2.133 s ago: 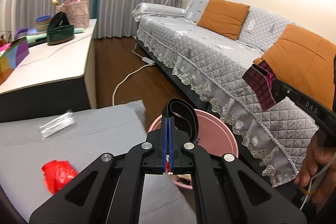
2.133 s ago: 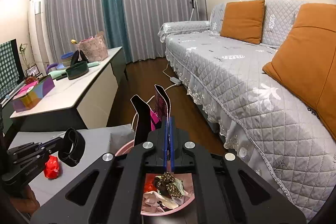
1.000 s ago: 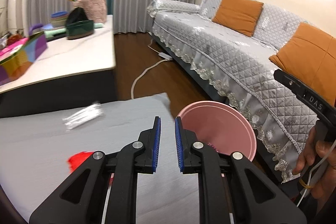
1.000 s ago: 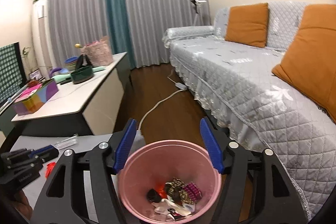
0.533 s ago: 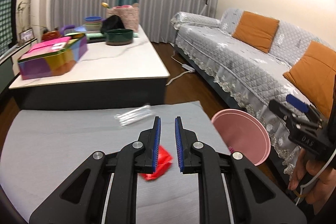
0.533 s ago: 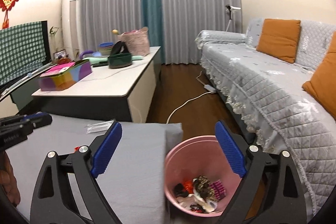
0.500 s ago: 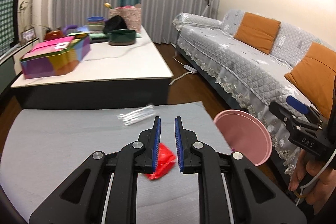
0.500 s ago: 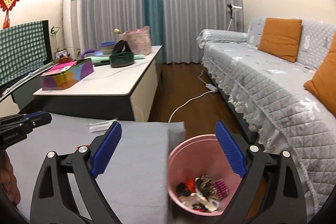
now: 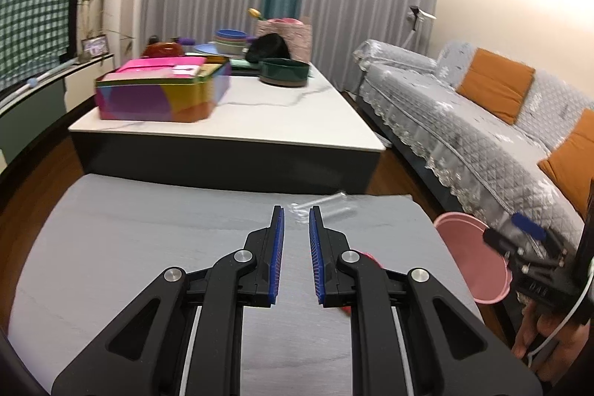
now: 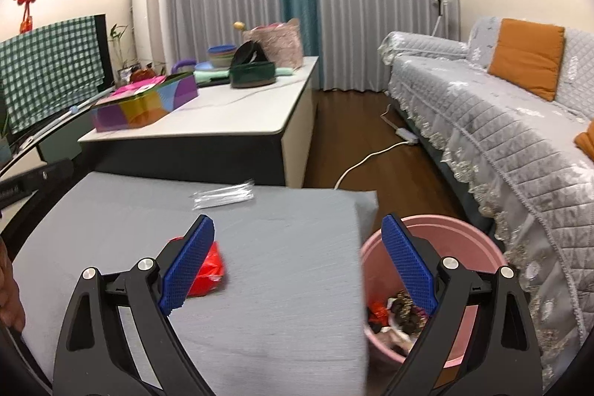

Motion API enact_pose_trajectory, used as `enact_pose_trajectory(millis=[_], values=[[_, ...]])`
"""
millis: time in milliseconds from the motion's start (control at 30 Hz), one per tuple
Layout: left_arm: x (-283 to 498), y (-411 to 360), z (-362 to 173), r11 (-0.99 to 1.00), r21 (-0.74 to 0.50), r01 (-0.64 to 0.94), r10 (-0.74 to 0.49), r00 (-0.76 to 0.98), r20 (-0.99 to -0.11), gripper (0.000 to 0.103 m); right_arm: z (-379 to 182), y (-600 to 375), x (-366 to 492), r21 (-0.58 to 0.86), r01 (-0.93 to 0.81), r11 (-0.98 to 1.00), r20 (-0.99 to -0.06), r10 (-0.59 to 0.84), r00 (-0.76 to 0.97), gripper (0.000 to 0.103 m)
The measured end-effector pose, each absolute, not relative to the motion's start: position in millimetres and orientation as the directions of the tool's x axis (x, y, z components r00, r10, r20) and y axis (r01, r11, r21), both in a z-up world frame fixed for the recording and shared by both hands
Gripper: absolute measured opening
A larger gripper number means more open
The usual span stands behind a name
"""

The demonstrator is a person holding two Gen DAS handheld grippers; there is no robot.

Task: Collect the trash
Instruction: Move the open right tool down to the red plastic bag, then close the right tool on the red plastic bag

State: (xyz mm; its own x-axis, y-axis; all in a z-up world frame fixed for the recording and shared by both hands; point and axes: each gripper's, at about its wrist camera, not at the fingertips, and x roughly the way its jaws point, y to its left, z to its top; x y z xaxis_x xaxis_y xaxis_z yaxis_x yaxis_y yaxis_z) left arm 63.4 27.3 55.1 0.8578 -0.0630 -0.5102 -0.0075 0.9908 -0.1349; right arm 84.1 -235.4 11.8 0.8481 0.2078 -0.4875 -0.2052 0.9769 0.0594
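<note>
Trash is seen in three places around the grey table (image 10: pixel 289 270): a heap inside one pink bin (image 10: pixel 479 240) just off its right edge, shown only by the right wrist view; one red wrapper (image 10: pixel 208 270) on top; one clear packet (image 10: pixel 224 196) near the far edge, long axis lying across. Nothing is held: the right gripper (image 10: pixel 297 247) stands wide, its jaws having just been opening, and the left gripper (image 9: pixel 296 247) is parted narrowly.

Red wrapper (image 9: pixel 367 257) mostly hidden behind left hand-held gripper (image 9: pixel 296 229)
</note>
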Motion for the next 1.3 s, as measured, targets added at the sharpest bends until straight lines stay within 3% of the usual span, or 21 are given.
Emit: enact_pose_trajectory(millis=[500, 567, 733, 833, 867, 1133, 1233, 1300], values=[[52.6, 87.4, 52.4, 0.985, -0.141, -0.102, 0.018, 0.864, -0.503, 0.016, -48.8, -138.2, 125.3, 0.085, -0.368, 0.926, -0.649, 0.332, 0.685, 0.098], [53.3, 92.1, 49.7, 0.984, -0.139, -0.109, 0.024, 0.862, -0.506, 0.024, -58.9, -126.0, 130.9, 0.062, -0.385, 0.921, -0.683, 0.320, 0.657, 0.098], [60.5, 91.8, 40.2, 0.986, -0.127, -0.107, 0.025, 0.853, -0.522, 0.025, -75.6, -117.8, 143.8, 0.066, -0.388, 0.919, -0.741, 0.306, 0.598, 0.097], [67.9, 87.7, 32.9, 0.987, -0.132, -0.096, 0.012, 0.847, -0.531, 0.025, -76.8, -122.0, 146.6, 0.074, -0.389, 0.918, -0.750, 0.309, 0.585, 0.083], [70.4, 85.5, 30.8, 0.987, -0.133, -0.092, 0.007, 0.846, -0.533, 0.025, -76.0, -124.2, 147.5, 0.086, -0.391, 0.916, -0.751, 0.318, 0.579, 0.071], [99.2, 56.8, 7.1, 0.988, -0.146, -0.043, -0.046, 0.828, -0.559, 0.025, -65.1, -156.0, 153.1, 0.133, -0.338, 0.932, -0.726, 0.323, 0.607, 0.043], [107.1, 51.1, 2.6, 0.987, -0.153, -0.042, -0.053, 0.822, -0.567, 0.025, -61.7, -168.2, 157.5, 0.181, -0.323, 0.929, -0.705, 0.352, 0.616, 0.049], [110.4, 49.8, 1.3, 0.986, -0.159, -0.045, -0.055, 0.819, -0.571, 0.025, -61.8, -170.0, 158.4, 0.191, -0.330, 0.924, -0.700, 0.364, 0.614, 0.086]])
